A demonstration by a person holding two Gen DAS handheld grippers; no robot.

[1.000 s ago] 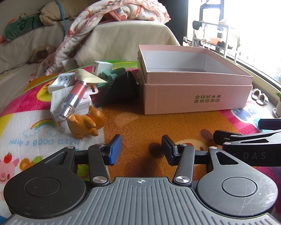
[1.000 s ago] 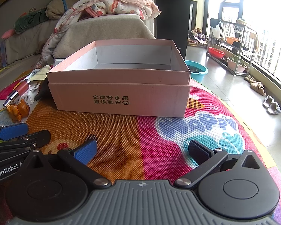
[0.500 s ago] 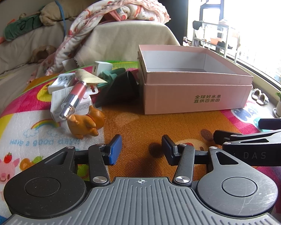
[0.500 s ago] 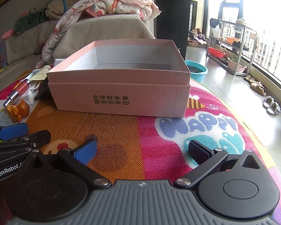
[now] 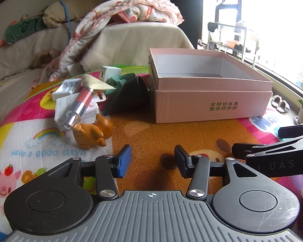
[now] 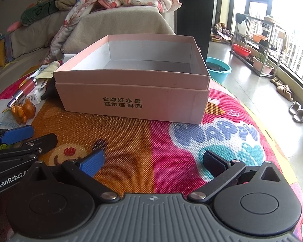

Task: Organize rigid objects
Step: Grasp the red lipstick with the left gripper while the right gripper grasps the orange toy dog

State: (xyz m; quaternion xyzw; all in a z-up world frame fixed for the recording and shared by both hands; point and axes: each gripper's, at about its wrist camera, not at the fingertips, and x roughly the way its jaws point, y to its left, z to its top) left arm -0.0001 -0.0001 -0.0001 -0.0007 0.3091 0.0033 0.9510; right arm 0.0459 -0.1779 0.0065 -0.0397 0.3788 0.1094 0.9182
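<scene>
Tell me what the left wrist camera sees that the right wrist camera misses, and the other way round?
Only the left view shows the black funnel-like thing and white charger plug. Only the right view shows the teal basin and metal rack. Both show the open pink box, orange dog figurine, pink dropper bottle and play mat.

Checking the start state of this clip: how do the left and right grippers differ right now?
The right gripper has its jaws spread wider than the left gripper. The left one faces the orange dog figurine and the clutter; the right one faces the pink box squarely. Both are empty, open, and hover low over the play mat.
</scene>
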